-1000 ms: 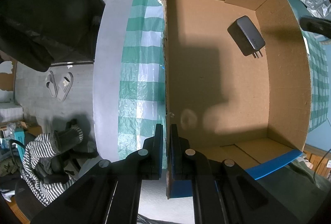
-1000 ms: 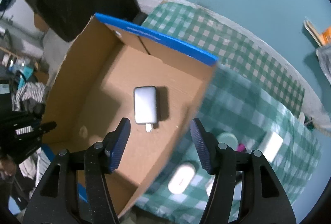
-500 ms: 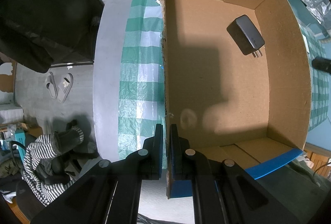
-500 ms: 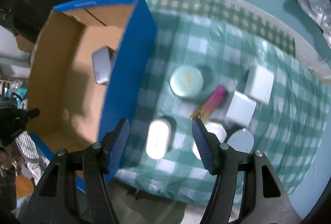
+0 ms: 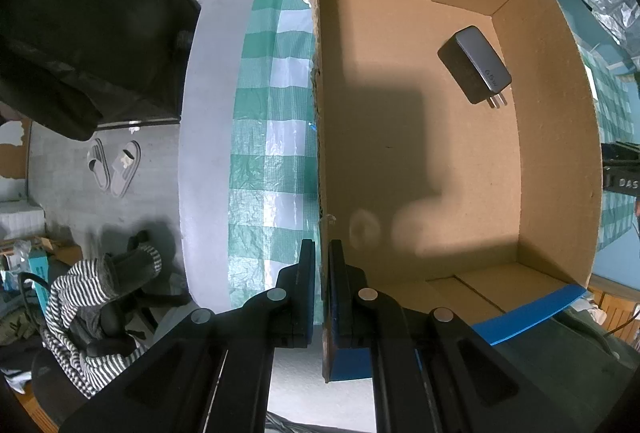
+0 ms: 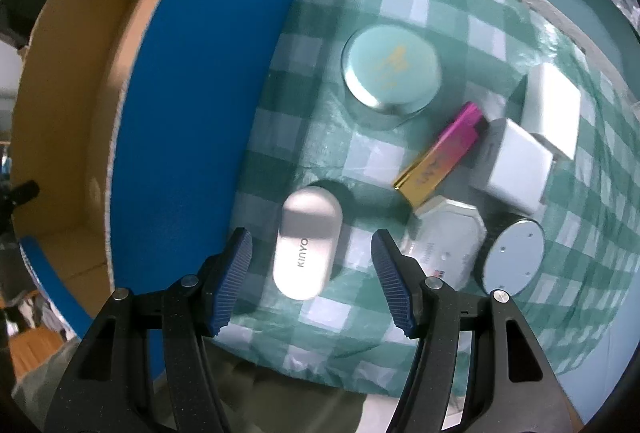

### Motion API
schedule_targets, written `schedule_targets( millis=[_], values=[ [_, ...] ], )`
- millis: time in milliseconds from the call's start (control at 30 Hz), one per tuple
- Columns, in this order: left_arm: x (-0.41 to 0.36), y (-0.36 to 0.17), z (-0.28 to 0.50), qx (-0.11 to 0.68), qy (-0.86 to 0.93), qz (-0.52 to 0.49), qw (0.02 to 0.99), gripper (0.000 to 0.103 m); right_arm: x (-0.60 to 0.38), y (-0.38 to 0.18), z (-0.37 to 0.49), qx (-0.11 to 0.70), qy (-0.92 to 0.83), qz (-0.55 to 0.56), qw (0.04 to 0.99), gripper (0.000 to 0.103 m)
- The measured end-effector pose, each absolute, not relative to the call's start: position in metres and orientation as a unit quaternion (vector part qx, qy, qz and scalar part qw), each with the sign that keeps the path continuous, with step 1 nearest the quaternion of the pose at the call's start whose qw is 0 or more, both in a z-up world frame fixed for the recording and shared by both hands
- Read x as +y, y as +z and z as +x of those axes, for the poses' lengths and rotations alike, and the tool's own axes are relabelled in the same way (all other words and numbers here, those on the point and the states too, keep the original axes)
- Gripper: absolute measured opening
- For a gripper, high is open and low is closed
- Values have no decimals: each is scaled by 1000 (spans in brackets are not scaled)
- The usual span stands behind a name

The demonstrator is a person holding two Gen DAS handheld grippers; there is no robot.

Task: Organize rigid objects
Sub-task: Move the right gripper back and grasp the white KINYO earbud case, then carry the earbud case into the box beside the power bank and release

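Observation:
My left gripper (image 5: 321, 265) is shut on the near left wall of the cardboard box (image 5: 320, 113), pointing straight down. Inside the box lies a dark grey charger (image 5: 474, 65) with its prongs showing. My right gripper (image 6: 311, 265) is open above the checked tablecloth, and a white oval case (image 6: 307, 244) marked KINYO lies between and just beyond its fingertips, untouched. To the right sit a round mint tin (image 6: 391, 68), a pink and gold stick (image 6: 442, 153), two white cubes (image 6: 514, 165), an octagonal white tin (image 6: 444, 237) and a round grey disc (image 6: 514, 251).
The blue outer wall of the box (image 6: 192, 113) stands close to the left of my right gripper. The table's edge (image 6: 320, 381) runs just below the oval case. A chair with striped cloth (image 5: 92, 297) and slippers (image 5: 116, 165) lie on the floor left of the table.
My right gripper has swung from over the box interior to the right and down over the tablecloth, ending above the white oval case. The left gripper has not moved.

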State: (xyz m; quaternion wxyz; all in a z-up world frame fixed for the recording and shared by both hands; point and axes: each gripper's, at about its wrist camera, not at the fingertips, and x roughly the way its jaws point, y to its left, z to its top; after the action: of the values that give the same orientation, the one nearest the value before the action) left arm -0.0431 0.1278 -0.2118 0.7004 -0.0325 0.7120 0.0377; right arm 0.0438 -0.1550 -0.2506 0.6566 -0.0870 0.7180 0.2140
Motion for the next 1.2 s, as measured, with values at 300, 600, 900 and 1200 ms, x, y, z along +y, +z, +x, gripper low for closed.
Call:
schedule_targets(
  millis=[300, 600, 900, 1200],
  values=[
    [128, -212, -44, 712, 38, -33, 701, 6, -146, -275, 38, 730, 210, -93, 643, 53],
    [128, -212, -44, 712, 37, -33, 701, 6, -135, -285, 27, 727, 204, -109, 647, 39],
    [128, -212, -44, 712, 37, -32, 701, 6, -144, -276, 27, 719, 206, -108, 655, 37],
    [128, -213, -46, 711, 36, -30, 701, 6, -149, -241, 35, 705, 215, -114, 666, 37]
  ],
)
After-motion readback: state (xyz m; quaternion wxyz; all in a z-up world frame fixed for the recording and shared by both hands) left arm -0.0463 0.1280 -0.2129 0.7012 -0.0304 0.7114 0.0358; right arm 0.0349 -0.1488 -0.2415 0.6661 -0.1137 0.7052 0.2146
